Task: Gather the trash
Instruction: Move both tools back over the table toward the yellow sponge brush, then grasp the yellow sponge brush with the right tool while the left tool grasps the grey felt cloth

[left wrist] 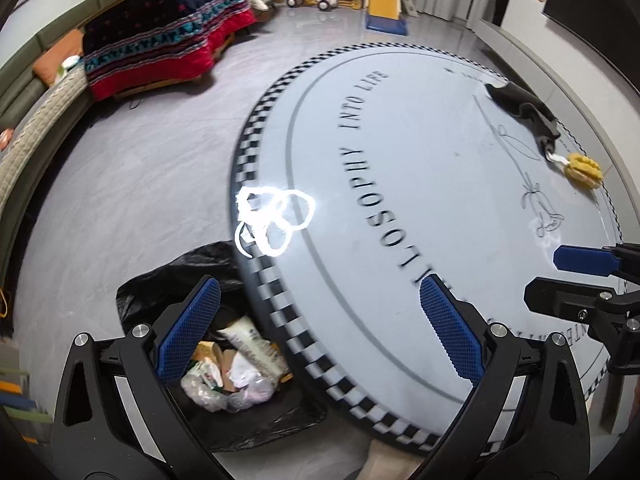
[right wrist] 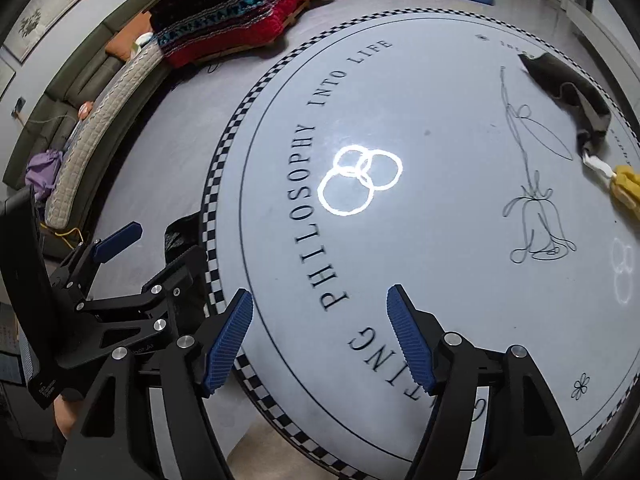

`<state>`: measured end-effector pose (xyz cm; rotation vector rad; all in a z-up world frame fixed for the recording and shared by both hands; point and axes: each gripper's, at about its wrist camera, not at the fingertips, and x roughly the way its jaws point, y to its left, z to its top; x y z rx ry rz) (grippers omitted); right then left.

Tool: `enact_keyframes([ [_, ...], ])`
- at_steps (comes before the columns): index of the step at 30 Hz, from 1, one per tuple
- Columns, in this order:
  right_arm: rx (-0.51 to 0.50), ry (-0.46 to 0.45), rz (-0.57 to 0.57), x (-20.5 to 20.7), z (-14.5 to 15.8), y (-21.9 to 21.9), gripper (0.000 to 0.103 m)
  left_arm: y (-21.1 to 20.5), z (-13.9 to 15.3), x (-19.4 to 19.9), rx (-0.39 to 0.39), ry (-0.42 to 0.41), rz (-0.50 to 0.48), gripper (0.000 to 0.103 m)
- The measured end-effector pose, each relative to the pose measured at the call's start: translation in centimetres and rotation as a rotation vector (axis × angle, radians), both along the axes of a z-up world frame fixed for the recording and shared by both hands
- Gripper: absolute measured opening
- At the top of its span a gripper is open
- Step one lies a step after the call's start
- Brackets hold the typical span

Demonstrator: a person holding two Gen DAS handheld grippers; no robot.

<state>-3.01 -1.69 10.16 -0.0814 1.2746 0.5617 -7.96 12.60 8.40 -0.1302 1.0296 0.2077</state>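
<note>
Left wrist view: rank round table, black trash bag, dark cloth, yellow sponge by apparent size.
1. round table
2. black trash bag, nearer the camera, partly hidden
3. dark cloth
4. yellow sponge

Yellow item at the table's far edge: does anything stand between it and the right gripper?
Nothing visible does. The right gripper is open and empty, and only bare tabletop lies between it and the yellow item, beside the dark cloth.
</note>
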Motion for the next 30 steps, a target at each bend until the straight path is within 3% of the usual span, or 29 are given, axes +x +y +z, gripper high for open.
enact_keyframes([
  [12,0.002,0.020,-0.279,6.3,-1.1,-13.1,0.071,-8.0,-0.4,7.6,0.018,0.026,-0.145,0.097],
  [18,0.009,0.029,-0.415,9.5,-1.7,-18.9,0.071,-10.9,-1.0,10.9,-0.011,0.040,-0.186,0.097],
  [30,0.015,0.044,-0.618,16.2,-3.3,-25.9,0.076,-15.3,-1.6,18.9,-0.070,0.050,-0.229,0.097],
])
